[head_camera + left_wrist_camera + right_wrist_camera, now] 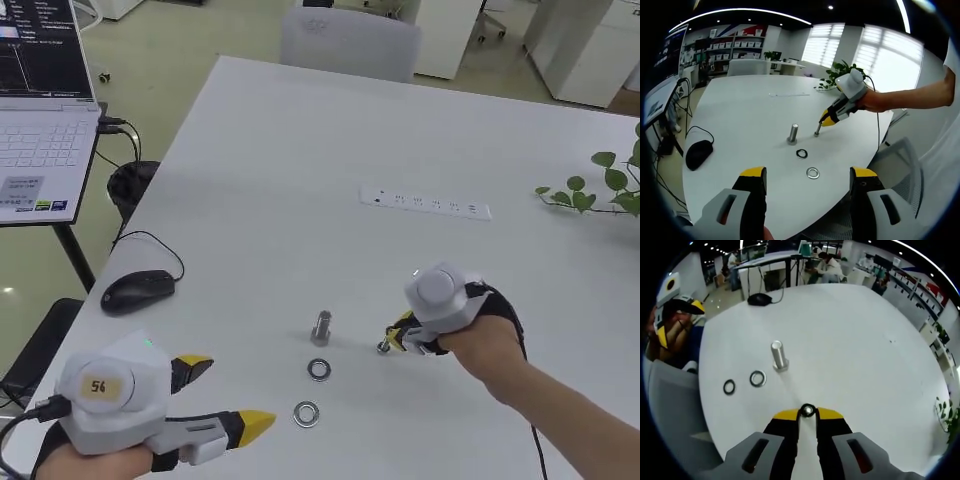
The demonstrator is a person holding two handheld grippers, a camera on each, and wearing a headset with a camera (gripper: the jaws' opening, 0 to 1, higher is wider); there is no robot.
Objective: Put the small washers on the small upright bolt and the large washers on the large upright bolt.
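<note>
**Head view**
- left gripper [225, 393]: jaws wide, empty, low at the table's [300, 150] near edge.
- right gripper [405, 340]: tips angled down at the small bolt [383, 347]; can't read the jaw gap here.
- large bolt [321, 327]: upright, axis vertical, bare, close to the small bolt on its left.
- washer A [319, 369]: flat on the table, just in front of the large bolt.
- washer B [306, 413]: flat, nearer the person, just beside a left gripper tip.

**Left gripper view**
- left gripper [807, 174]: wide open.
- line-up: washer B [813, 173] lies straight ahead, then washer A [802, 153], then the large bolt [792, 134], in nearly 1 line.
- right gripper [832, 116]: yellow tip just above the small bolt [817, 131], coming in on a slant.

**Right gripper view**
- right gripper [807, 414]: jaws narrow, pinching a small ring at the tips.
- small washer [807, 410]: my read of that ring; can't separate it from the bolt top under it.
- off to the left: large bolt [778, 356], washer A [758, 378], washer B [729, 387], and further out the left gripper [680, 322].

**Key relation**
- nearer hand: the left gripper is closer to both loose washers, and the right looks busy.
- next move (judgement): both loose washers look large. Pick B, carry it forward along that line, and lower it down the large bolt's vertical axis.
</note>
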